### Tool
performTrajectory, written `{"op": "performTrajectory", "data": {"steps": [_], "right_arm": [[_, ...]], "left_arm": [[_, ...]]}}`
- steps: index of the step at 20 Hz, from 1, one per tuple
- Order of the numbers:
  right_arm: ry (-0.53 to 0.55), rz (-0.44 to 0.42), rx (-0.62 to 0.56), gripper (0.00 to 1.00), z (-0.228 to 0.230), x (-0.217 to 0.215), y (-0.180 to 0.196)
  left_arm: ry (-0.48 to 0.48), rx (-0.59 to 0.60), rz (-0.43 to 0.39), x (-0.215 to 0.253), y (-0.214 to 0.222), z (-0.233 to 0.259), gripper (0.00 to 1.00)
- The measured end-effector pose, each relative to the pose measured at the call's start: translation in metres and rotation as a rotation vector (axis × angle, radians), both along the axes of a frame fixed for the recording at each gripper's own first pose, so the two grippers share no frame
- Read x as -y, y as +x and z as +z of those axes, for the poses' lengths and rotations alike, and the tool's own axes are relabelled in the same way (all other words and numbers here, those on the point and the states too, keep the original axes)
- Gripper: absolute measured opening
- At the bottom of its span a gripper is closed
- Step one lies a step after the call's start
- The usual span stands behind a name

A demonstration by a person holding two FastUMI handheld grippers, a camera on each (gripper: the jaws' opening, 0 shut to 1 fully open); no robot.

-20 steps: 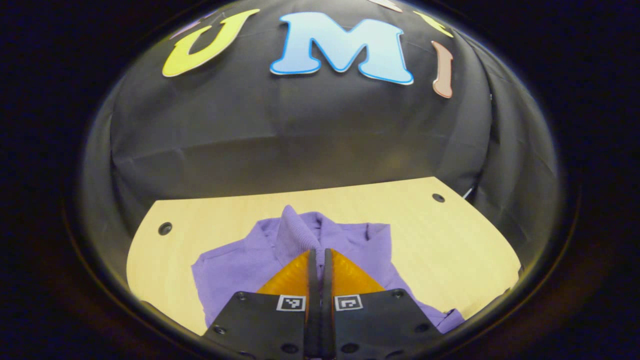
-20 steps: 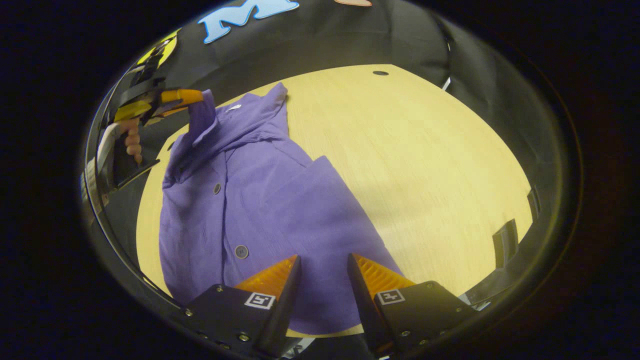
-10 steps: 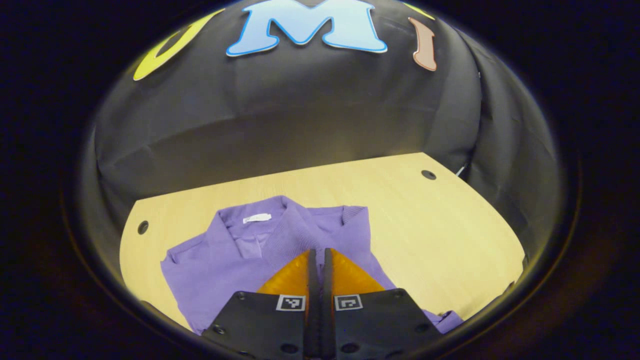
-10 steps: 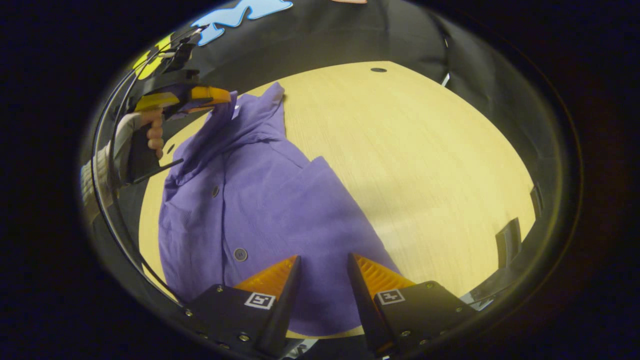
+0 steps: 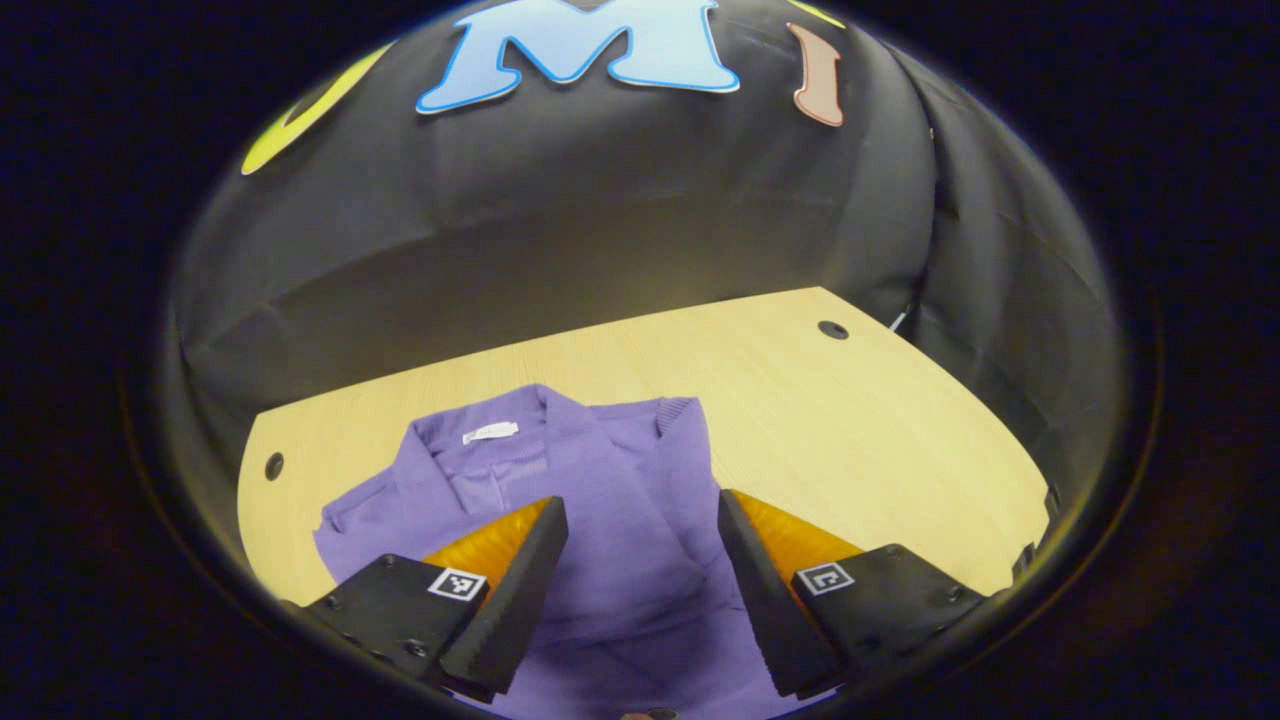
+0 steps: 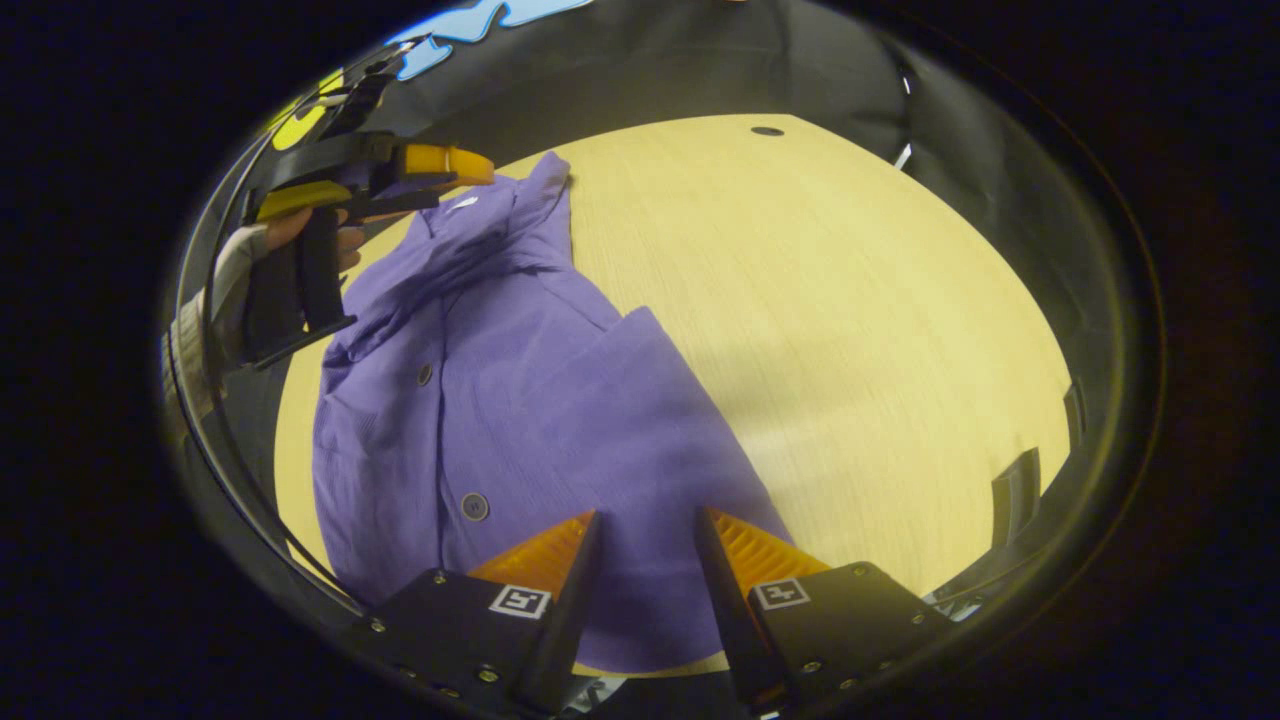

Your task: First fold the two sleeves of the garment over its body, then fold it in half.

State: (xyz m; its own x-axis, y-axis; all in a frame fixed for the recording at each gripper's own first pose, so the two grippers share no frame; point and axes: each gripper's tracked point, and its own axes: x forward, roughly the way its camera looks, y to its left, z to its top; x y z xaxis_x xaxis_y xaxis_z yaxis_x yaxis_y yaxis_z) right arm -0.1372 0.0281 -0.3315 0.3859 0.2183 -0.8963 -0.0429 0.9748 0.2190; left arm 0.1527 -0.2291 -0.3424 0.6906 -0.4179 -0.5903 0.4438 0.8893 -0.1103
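Left hand-held gripper point(image 5: 640, 560) spread above the purple shirt point(image 5: 590, 520) — right hand-held gripper point(image 6: 645, 560) parted, gripping nothing, at the surface's point(image 6: 850, 300) near edge.

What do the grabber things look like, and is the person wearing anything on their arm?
Each gripper has two wedge-shaped fingers on black bolted blocks, each with a small square black-and-white marker. In the right gripper view, a hand holds the far gripper's black handle; its sleeve looks light and ribbed.
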Motion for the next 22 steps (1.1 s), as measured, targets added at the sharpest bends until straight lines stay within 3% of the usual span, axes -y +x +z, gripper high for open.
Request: {"op": "performTrajectory", "data": {"steps": [4, 6, 9, 14, 16, 22], "right_arm": [[-0.019, 0.046, -0.047, 0.57, -0.006, 0.001, -0.007], [-0.028, 0.071, -0.064, 0.7, -0.01, -0.001, -0.012], [-0.047, 0.105, -0.077, 0.75, -0.012, -0.001, -0.015], [-0.094, 0.146, -0.125, 0.78, -0.013, -0.004, -0.018], [-0.125, 0.169, -0.133, 0.78, -0.014, -0.004, -0.019], [-0.189, 0.224, -0.135, 0.8, -0.015, -0.007, -0.022]], "left_arm": [[0.0, -0.027, 0.023, -0.029, -0.033, -0.004, 0.97], [0.017, -0.04, 0.035, -0.049, -0.053, -0.009, 0.98], [0.026, -0.082, 0.075, -0.079, -0.09, -0.018, 0.98], [0.018, -0.195, 0.183, -0.13, -0.167, -0.039, 0.97], [0.029, -0.243, 0.211, -0.147, -0.201, -0.051, 0.91], [0.073, -0.342, 0.277, -0.181, -0.272, -0.076, 0.9]]}}
